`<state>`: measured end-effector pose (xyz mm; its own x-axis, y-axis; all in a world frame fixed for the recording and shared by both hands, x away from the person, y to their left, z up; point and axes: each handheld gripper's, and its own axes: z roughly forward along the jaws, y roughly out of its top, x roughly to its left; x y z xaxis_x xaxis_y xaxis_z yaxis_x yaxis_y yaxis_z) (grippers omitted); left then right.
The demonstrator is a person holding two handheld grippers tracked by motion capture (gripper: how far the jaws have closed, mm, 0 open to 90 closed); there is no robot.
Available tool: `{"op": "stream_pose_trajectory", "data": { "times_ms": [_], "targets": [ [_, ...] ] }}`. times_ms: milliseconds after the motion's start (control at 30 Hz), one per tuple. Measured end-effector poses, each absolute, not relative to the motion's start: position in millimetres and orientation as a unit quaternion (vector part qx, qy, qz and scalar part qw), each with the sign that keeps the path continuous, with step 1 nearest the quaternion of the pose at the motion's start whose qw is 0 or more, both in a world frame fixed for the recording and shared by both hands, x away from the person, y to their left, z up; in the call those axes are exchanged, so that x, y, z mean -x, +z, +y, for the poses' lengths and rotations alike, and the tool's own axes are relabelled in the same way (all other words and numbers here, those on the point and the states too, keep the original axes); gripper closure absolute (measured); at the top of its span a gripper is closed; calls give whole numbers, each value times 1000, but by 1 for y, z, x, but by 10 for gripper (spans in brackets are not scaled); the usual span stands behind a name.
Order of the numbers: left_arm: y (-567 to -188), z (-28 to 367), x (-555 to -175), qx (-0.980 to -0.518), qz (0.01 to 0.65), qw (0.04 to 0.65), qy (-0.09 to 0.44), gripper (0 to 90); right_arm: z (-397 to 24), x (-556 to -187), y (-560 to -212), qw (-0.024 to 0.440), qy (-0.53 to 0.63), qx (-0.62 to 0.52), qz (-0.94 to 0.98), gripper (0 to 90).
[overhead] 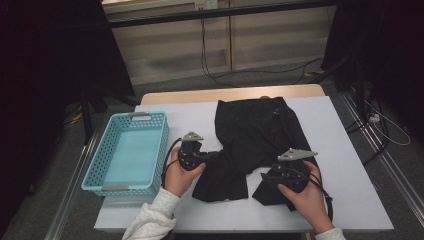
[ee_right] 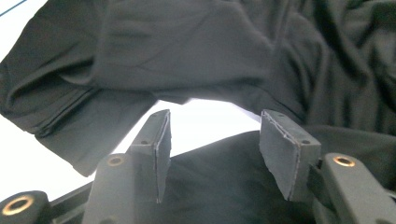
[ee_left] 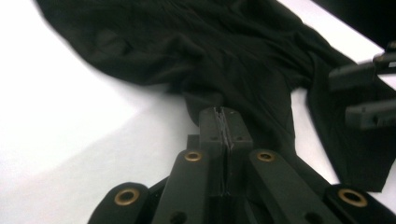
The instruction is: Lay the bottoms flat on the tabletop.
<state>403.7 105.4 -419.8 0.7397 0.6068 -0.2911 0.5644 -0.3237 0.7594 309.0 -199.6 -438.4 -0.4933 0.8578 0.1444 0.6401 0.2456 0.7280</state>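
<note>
Black garment (overhead: 255, 135): soft, limp, light. Left tongs (ee_left: 226, 122) pinch its edge; right tongs (ee_right: 215, 140) gape, empty, over a fold.

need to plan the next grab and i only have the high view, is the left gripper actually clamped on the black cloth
Observer: Yes. In the left gripper view the left gripper is shut, pinching a fold of the black garment.
Operator: and the right one
Observer: The right gripper is open; garment lies under its jaws, but the pads press on nothing.
Operator: anything between those jaws
Observer: Past them, a bare strip of white table shows between two parts of the cloth.
</note>
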Motion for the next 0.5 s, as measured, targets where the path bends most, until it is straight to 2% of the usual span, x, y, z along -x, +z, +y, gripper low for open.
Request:
{"op": "stream_pose_trajectory", "data": {
  "times_ms": [233, 500],
  "targets": [
    [-411, 117, -405, -799, 370, 472, 37, 887, -181, -315, -442, 128, 381, -463, 790, 435],
    [-417, 124, -409, -798, 387, 459, 44, 885, -168, -316, -446, 121, 375, -449, 802, 456]
  ]
}}
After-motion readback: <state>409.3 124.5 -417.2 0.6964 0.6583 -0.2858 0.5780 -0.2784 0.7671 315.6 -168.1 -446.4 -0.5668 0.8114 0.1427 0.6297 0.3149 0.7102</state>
